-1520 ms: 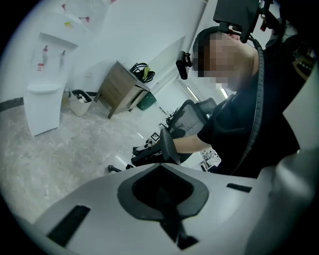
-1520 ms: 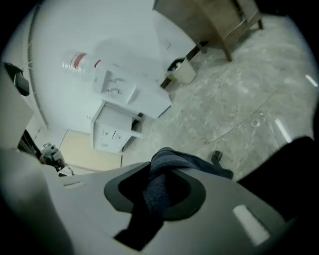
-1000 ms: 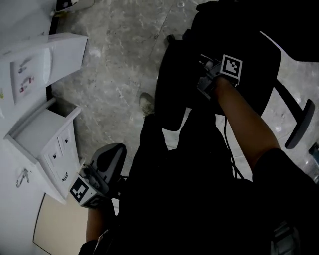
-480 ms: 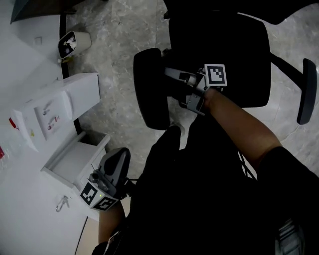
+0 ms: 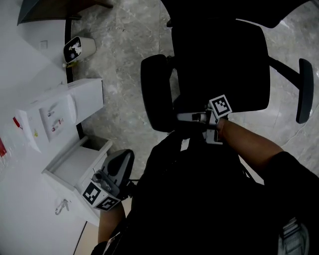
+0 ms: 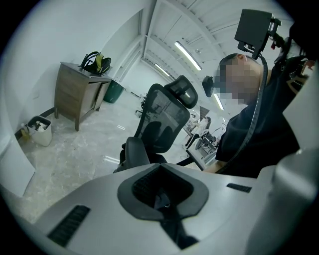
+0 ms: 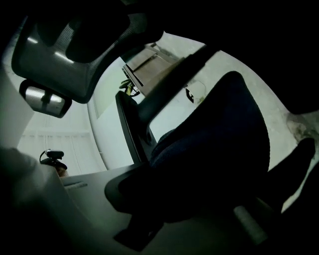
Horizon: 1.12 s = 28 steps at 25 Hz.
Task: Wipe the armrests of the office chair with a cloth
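Dark blue cloth (image 7: 214, 144) is sitting clamped in the right gripper (image 5: 188, 119) just beside the black office chair's armrest (image 5: 154, 92). The left gripper (image 5: 119, 163) is hanging with jaws together, empty.

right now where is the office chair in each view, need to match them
Head view: office chair, upper middle, seen from above, an armrest on each side.
Left gripper view: centre, seen from the side, headrest on top.
Right gripper view: very close and dark, across the top left.
Shared landmark: its backrest, at the head view's top edge, upright mesh in the left gripper view, top left in the right.
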Motion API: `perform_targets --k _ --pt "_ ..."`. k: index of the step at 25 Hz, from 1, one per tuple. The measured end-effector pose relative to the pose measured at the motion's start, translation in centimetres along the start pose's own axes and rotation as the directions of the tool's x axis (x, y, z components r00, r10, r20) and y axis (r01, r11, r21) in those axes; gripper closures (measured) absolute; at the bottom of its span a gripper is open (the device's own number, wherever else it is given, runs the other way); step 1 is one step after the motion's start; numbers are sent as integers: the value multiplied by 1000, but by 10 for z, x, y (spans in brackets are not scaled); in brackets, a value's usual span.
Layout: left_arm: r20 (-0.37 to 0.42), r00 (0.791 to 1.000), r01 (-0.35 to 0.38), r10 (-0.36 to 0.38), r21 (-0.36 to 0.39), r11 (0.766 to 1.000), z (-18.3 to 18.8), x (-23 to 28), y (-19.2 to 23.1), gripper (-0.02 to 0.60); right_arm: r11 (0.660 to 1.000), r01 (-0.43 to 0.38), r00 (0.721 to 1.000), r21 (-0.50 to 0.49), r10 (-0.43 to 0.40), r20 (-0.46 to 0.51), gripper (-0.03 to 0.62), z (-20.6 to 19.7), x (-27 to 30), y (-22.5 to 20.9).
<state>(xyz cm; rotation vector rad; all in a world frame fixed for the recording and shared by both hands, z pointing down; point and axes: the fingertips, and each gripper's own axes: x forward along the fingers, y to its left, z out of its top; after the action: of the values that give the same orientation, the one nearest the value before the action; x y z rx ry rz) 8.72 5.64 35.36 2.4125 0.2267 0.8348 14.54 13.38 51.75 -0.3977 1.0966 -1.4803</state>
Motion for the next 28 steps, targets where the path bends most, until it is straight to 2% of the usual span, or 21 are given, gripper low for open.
perform_targets --k 2,3,5,6,8,9,11,13,14,17,20,23,25,26,28 --pt "-1 1000 -2 2 -4 1000 -2 -3 1 586 999 26 997 22 -24 -74 536 -31 -1 -10" --pt "-1 1000 -6 6 -8 1000 -3 -4 3 586 1000 19 992 1 -19 -121 534 -43 3 -7" --pt "2 1000 -13 13 -16 1000 -3 -7 7 586 995 -12 973 -100 -12 -230 530 -58 19 6" --pt "4 1000 -15 15 -18 1000 -3 -9 8 586 986 -13 961 -165 -33 -276 530 -61 24 11" --pt "6 1000 -16 17 -22 1000 -3 -13 8 586 963 -7 947 -268 -80 -310 530 -56 21 15" --pt "8 1000 -18 18 -24 1000 -4 -15 8 586 956 -3 957 -294 -82 -277 530 -42 12 17" --pt "12 1000 -26 26 -31 999 -5 -18 10 586 945 17 993 -325 -54 -105 530 14 -10 30" --pt "14 999 -34 35 -43 998 -6 -20 12 586 919 33 999 -393 -20 37 530 77 -16 53" --pt "15 999 -36 37 -49 998 -6 -19 12 586 899 35 998 -437 -13 54 530 98 -9 66" --pt "15 999 -38 39 -61 997 -10 -16 8 586 850 15 1000 -526 -9 13 528 134 23 91" --pt "14 999 -51 52 -77 996 -13 -15 5 586 850 -48 998 -525 57 2 510 154 29 96" --pt "15 997 -68 70 -98 993 -17 -15 6 586 823 -83 995 -562 96 -7 510 170 32 102" --pt "20 997 -76 78 -106 991 -20 -14 5 586 816 -82 987 -573 144 65 514 195 24 116" --pt "25 996 -80 83 -110 991 -19 -14 5 586 811 -83 974 -579 188 124 517 213 19 130" --pt "37 995 -92 97 -118 989 -20 -15 3 586 777 -70 956 -626 231 180 517 240 19 164"
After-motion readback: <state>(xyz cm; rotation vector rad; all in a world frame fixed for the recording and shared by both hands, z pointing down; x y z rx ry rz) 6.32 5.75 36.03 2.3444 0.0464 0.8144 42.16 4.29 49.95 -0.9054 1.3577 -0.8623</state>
